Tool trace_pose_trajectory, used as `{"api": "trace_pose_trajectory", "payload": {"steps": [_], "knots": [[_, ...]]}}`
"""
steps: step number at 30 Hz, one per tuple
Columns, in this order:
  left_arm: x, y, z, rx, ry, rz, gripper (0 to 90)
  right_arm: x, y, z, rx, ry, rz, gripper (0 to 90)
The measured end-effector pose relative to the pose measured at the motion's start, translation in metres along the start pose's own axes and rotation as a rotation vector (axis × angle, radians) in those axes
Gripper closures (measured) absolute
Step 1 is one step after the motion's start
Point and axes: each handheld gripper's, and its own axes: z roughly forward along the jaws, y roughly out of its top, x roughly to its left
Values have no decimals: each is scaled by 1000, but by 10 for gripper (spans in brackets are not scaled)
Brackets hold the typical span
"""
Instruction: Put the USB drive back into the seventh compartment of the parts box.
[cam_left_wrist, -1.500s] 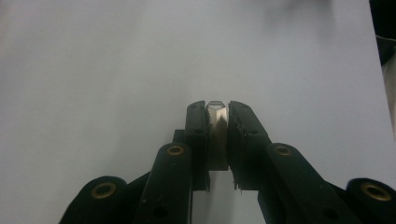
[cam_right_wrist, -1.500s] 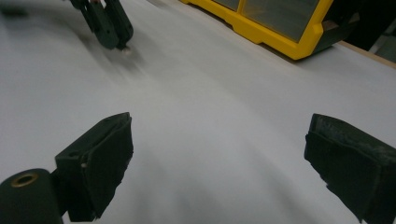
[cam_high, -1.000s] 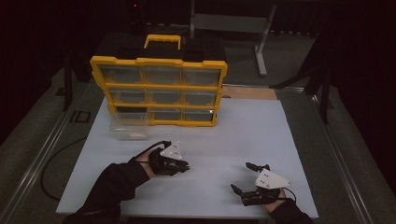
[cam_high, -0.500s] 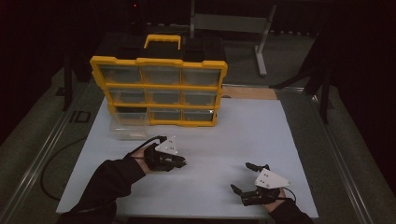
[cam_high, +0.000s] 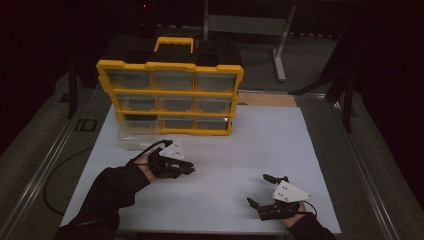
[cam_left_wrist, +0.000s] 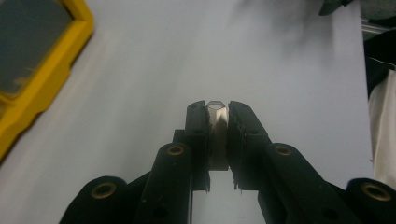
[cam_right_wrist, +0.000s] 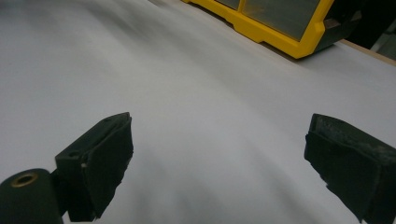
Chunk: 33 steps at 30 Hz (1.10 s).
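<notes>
Left gripper (cam_high: 186, 168), clamped on a small pale metal piece (cam_left_wrist: 216, 116), has drifted slightly toward the yellow drawer organizer (cam_high: 170, 97); right gripper (cam_high: 261, 191) rests wide open, empty.

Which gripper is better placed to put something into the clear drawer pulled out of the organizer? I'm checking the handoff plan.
Left. The left gripper is shut on a small metal piece and sits near the clear drawer. The right gripper is open, empty and farther away.
</notes>
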Motion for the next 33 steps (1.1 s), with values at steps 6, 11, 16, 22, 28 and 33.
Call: {"api": "trace_pose_trajectory", "payload": {"steps": [6, 11, 16, 22, 28, 33], "knots": [[6, 4, -12, 1, 24, -5, 798, 0, 0, 0, -1, -2, -4, 81], [8, 4, -18, 2, 37, -10, 799, 0, 0, -1, 2, -2, 0, 81], [12, 3, -26, 5, 55, -17, 798, 1, 0, 0, 4, 0, 2, 81], [19, 3, -39, -13, 79, -38, 799, 1, 0, 0, 1, -2, 0, 81], [22, 2, -51, -18, 103, -50, 799, 0, 1, -1, 0, -5, -5, 81], [29, -2, -63, -19, 128, -72, 799, 1, 1, -1, -2, -6, -5, 81]]}}
